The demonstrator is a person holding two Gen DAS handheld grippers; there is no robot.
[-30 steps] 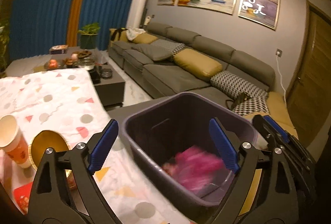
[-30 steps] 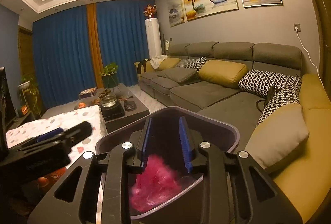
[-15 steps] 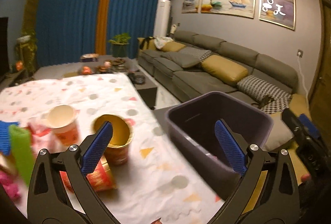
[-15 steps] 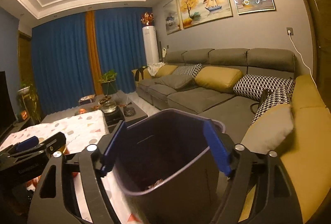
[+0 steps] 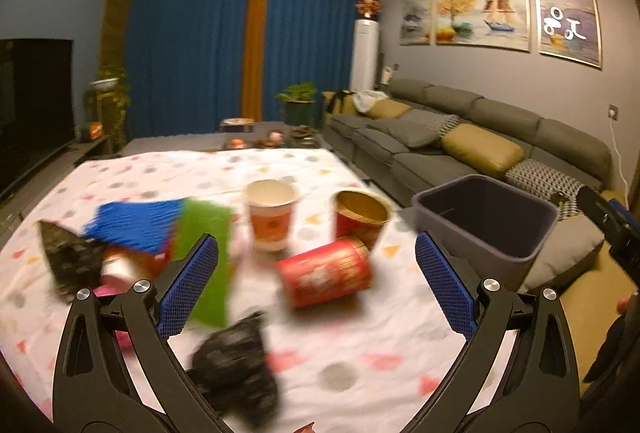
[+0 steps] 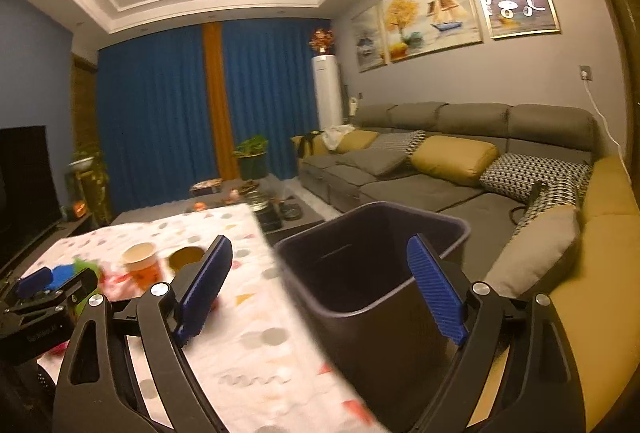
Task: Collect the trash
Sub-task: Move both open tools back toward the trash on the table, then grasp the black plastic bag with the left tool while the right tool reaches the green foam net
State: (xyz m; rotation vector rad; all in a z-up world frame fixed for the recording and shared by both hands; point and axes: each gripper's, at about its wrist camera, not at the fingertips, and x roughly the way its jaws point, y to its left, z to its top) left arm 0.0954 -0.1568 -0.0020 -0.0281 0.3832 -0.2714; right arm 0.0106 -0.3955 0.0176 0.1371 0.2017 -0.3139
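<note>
Table: my patterned tablecloth (image 5: 280, 169) holds blurred litter.
Cups: paper cup (image 5: 272, 215), gold-lined cup (image 5: 362, 217), red can (image 5: 326, 275) tipped between.
Bin: grey bin (image 5: 486, 221) beside the table edge.
Grippers: my left gripper (image 5: 316, 293) and right gripper (image 6: 320, 293) both spread, empty.

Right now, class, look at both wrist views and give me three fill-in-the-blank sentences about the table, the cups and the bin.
1. The red can between the left gripper fingers lies on its ____.
2. The two paper cups behind it stand ____.
3. The dark bin stands beside the table, on the side nearer the ____.
4. Both grippers, the right gripper included, are ____.

Missing words: side; upright; sofa; open
</note>
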